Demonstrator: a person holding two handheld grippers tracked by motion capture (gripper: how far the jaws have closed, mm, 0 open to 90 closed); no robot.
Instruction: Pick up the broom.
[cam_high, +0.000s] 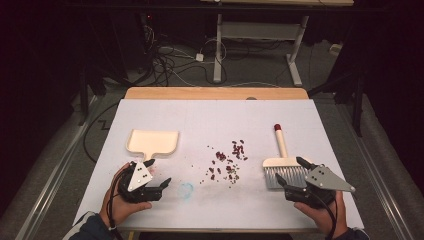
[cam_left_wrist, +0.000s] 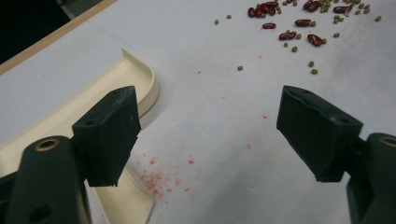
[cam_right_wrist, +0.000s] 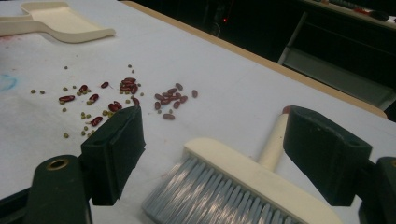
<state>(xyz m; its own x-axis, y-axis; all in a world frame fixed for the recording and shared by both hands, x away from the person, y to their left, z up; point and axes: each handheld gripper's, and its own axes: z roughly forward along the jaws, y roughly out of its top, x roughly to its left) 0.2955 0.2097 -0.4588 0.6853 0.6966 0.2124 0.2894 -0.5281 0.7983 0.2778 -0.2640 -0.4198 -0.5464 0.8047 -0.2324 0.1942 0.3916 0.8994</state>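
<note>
Now both ur jaws spread, empty: left gripper by dustpan handle, right gripper over brush bristles; beans between, prob for sweeping.

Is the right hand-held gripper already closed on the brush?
No. In the right gripper view the right hand-held gripper stands open, its jaws apart on either side of the brush, touching nothing.

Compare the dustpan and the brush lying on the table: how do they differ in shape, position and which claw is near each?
The dustpan is a flat open tray; the brush carries grey bristles. The dustpan lies left of the beans, by the left claw; the brush lies right, by the right claw. The dustpan's handle points toward the person; the brush's red-tipped handle points away. Both are cream-coloured and ungrasped.
</note>
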